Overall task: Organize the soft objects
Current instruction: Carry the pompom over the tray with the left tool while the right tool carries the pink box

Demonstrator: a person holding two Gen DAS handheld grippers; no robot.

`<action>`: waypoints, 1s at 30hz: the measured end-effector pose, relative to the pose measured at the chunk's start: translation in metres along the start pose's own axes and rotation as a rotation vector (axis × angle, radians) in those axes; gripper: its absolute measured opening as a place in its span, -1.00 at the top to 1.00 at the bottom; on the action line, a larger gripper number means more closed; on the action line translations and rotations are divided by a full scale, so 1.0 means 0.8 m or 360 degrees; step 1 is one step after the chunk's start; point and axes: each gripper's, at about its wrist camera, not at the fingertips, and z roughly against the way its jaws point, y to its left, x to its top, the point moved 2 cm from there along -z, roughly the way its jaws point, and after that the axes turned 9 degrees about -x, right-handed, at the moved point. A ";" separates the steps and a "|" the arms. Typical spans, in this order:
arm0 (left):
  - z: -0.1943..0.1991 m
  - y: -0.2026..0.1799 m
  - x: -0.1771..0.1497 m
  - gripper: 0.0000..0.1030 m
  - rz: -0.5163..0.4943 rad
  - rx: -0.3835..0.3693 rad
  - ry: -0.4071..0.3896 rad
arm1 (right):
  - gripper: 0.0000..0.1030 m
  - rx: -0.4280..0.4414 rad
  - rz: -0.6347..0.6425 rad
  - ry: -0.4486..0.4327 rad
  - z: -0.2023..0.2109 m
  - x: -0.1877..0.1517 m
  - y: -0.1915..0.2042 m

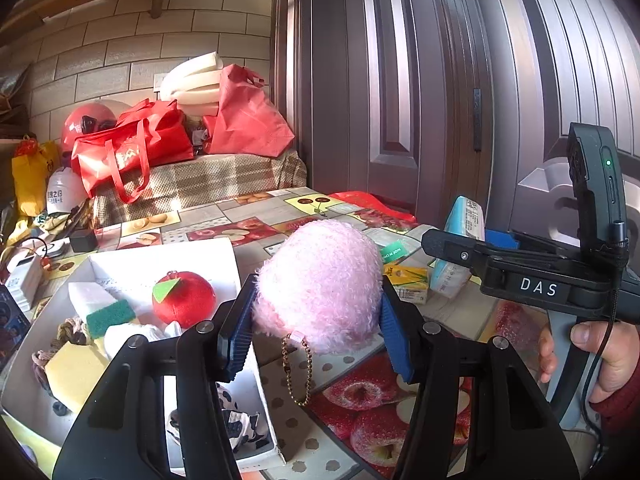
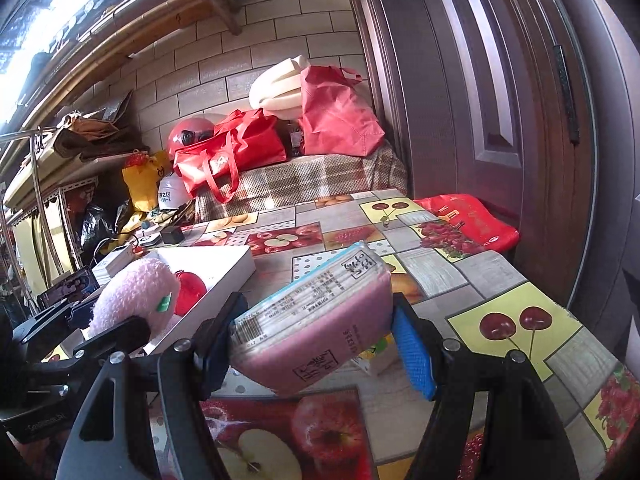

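Pink plush ball [image 1: 320,284] pinched in the left gripper [image 1: 316,320] and tissue pack [image 2: 312,320], seemingly clamped, in the right gripper [image 2: 316,340] both look mid-carry, needing lowering into the white box [image 1: 240,264].

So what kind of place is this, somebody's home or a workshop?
Most likely a lived-in home, perhaps an entry or storage corner. A table with a fruit-print oilcloth stands beside a panelled door, and red shopping bags and a red helmet are piled against a tiled wall.
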 end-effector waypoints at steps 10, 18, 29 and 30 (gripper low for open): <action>0.011 0.023 -0.002 -0.09 0.0056 0.0075 -0.0027 | -0.40 0.0008 0.0029 -0.0003 0.002 -0.001 0.007; 0.014 0.026 -0.002 -0.09 0.0051 0.0109 -0.0038 | -0.40 0.0022 0.0033 -0.0007 0.001 -0.002 0.011; 0.024 0.044 -0.003 -0.09 0.0054 0.0175 -0.0047 | -0.40 0.0093 0.0092 0.0007 0.000 -0.006 0.041; 0.025 0.045 -0.004 -0.09 0.0053 0.0181 -0.0048 | -0.40 0.0102 0.0097 0.0008 0.000 -0.006 0.044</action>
